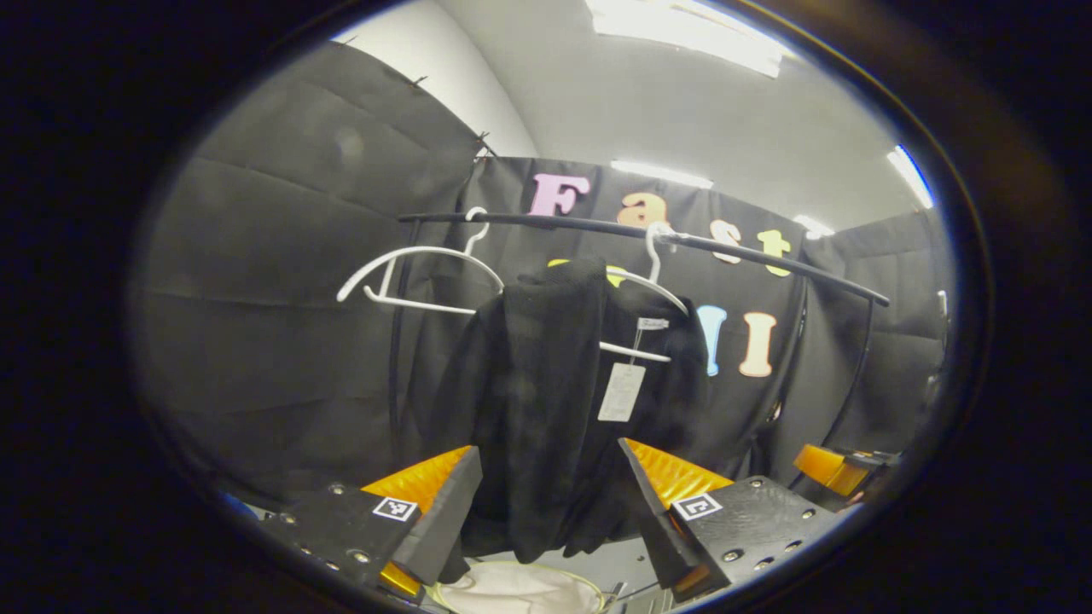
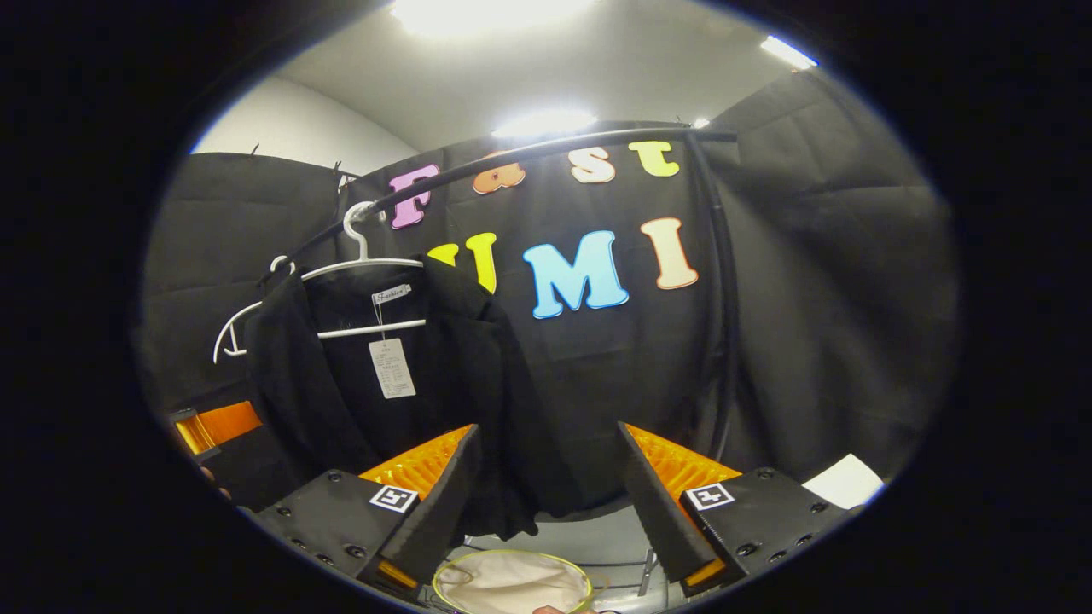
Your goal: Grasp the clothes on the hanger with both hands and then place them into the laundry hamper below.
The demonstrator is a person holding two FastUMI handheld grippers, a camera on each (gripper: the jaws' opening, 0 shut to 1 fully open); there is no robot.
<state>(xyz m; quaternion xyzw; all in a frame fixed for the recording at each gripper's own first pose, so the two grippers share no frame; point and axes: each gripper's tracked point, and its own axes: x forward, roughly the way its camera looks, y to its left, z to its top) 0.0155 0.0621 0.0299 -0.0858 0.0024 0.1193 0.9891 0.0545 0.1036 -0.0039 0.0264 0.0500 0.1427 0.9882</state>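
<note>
Ahead of my left gripper point(image 1: 546, 503), jaws spread wide, the black garment point(image 1: 546, 409) hangs on a white hanger point(image 1: 653, 286) from the rail point(image 1: 768, 256). My right gripper point(image 2: 546, 495), also wide apart, has it up-left. The hamper point(image 2: 512, 584) sits below both.

Black garment point(image 2: 444, 375), white hangers point(image 1: 409, 277), white tag point(image 2: 392, 367), cream hamper point(image 2: 512, 584).

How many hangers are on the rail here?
2. An empty hanger hangs near the rail's left end in the left gripper view; the hanger beside it, to the right, carries the black garment.
</note>
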